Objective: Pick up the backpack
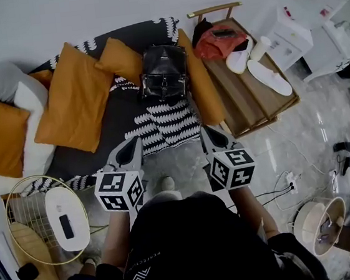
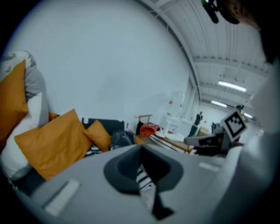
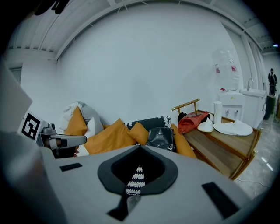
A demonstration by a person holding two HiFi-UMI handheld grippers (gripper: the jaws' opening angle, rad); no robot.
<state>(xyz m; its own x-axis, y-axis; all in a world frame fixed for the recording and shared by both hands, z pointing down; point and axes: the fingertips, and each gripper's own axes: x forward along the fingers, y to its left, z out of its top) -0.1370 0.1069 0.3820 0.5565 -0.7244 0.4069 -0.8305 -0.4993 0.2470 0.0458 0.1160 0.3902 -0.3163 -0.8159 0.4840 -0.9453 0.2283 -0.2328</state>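
The black leather backpack (image 1: pixel 163 71) stands upright at the back of the sofa, between orange cushions. It shows small and distant in the left gripper view (image 2: pixel 121 139) and in the right gripper view (image 3: pixel 161 138). My left gripper (image 1: pixel 135 142) and right gripper (image 1: pixel 205 131) are side by side over the sofa's front edge, pointing at the backpack from well short of it. Both have their jaws shut with nothing between them. Through each jaw notch I see only the black-and-white zigzag blanket (image 1: pixel 164 123).
Orange cushions (image 1: pixel 73 97) line the sofa (image 1: pixel 83 158) left and right of the backpack. A wooden bench (image 1: pixel 255 96) at the right carries a red bag (image 1: pixel 220 42) and white slippers (image 1: pixel 269 76). A wire side table (image 1: pixel 40 222) stands at the lower left. Cables lie on the floor at the right.
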